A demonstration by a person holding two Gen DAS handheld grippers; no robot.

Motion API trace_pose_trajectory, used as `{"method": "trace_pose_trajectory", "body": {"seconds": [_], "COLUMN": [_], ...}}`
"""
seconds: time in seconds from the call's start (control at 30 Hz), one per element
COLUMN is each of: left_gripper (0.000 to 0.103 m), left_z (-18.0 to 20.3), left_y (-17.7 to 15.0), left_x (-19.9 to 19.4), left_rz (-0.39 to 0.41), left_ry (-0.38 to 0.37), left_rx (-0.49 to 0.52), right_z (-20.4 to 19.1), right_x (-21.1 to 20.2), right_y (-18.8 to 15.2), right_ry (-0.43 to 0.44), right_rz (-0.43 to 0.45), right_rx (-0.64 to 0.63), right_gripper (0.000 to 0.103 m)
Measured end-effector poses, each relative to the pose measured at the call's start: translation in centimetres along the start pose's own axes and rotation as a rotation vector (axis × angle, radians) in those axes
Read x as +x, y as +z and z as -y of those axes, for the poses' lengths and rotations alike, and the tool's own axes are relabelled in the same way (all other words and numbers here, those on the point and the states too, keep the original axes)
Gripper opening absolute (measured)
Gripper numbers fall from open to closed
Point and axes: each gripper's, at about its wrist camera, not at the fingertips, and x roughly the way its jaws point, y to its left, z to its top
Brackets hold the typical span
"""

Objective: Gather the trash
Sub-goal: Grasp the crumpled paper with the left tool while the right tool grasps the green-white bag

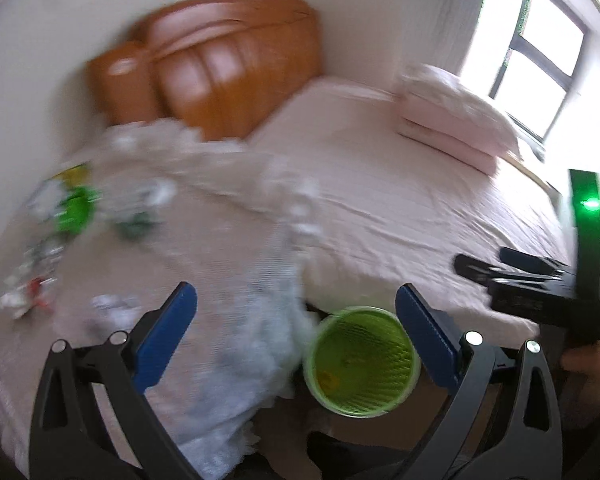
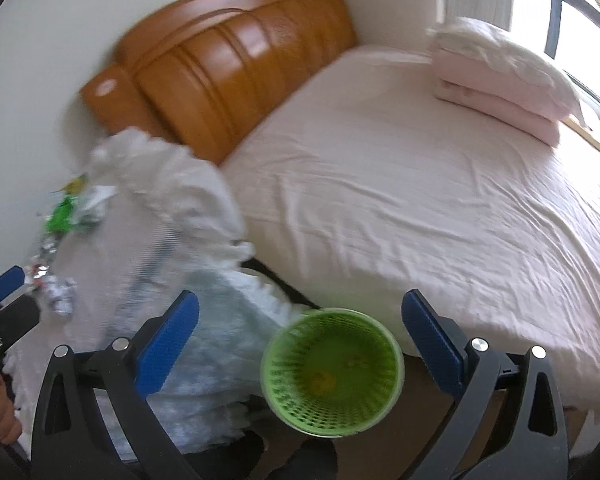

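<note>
A round green mesh basket stands on the floor against the bed's near edge, with a small yellow-orange bit at its bottom. A crumpled, translucent white plastic bag drapes over the bed edge just left of it. Loose trash lies on the bed at the left: green wrappers, crumpled foil and a white and red scrap. My left gripper hangs open and holds nothing above bag and basket. My right gripper is open above the basket, also holding nothing.
The pink-sheeted bed has an orange wooden headboard against the wall. Folded pink bedding with a pillow sits at the far right by a window. One blue finger of the left gripper shows at the left edge.
</note>
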Motion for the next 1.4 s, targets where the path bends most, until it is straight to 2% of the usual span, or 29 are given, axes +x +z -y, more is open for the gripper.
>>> {"method": "trace_pose_trajectory", "body": {"seconds": [0.1, 0.3, 0.5, 0.7, 0.93, 1.1, 1.33, 1.37, 1.4], "left_gripper": [0.095, 0.095, 0.095, 0.095, 0.095, 0.095, 0.095, 0.093, 0.085], "left_z": [-4.7, -12.1, -16.3, -18.8, -19.0, -17.4, -15.6, -15.6, -15.5], "left_y": [-1.1, -3.4, -5.2, -6.2, -6.3, -5.7, -4.3, -4.2, -4.1], "left_x": [-1.4, -3.1, -4.0, -4.3, -2.8, 0.5, 6.5, 7.1, 7.6], "left_rz": [0.011, 0.004, 0.009, 0.005, -0.033, -0.078, -0.134, -0.139, -0.147], "left_ry": [0.098, 0.202, 0.255, 0.276, 0.232, 0.16, 0.137, 0.136, 0.139], "left_rx": [-0.081, -0.223, -0.309, -0.346, -0.316, -0.241, -0.175, -0.173, -0.172], "right_z": [-3.1, -11.3, -18.3, -22.8, -24.8, -23.9, -21.6, -21.6, -21.4], "right_x": [0.3, 1.8, 2.9, 3.8, 4.9, 5.3, 6.1, 6.2, 6.4], "right_y": [0.6, 1.6, 1.0, 0.2, -0.1, 0.8, 2.3, 2.4, 2.5], "right_ry": [0.044, 0.154, 0.212, 0.244, 0.235, 0.19, 0.162, 0.161, 0.158], "right_rz": [0.0, -0.022, -0.049, -0.077, -0.093, -0.078, -0.084, -0.084, -0.085], "right_rx": [-0.031, -0.116, -0.231, -0.313, -0.354, -0.336, -0.288, -0.289, -0.29], "right_gripper": [0.101, 0.101, 0.101, 0.101, 0.101, 0.101, 0.101, 0.101, 0.101]}}
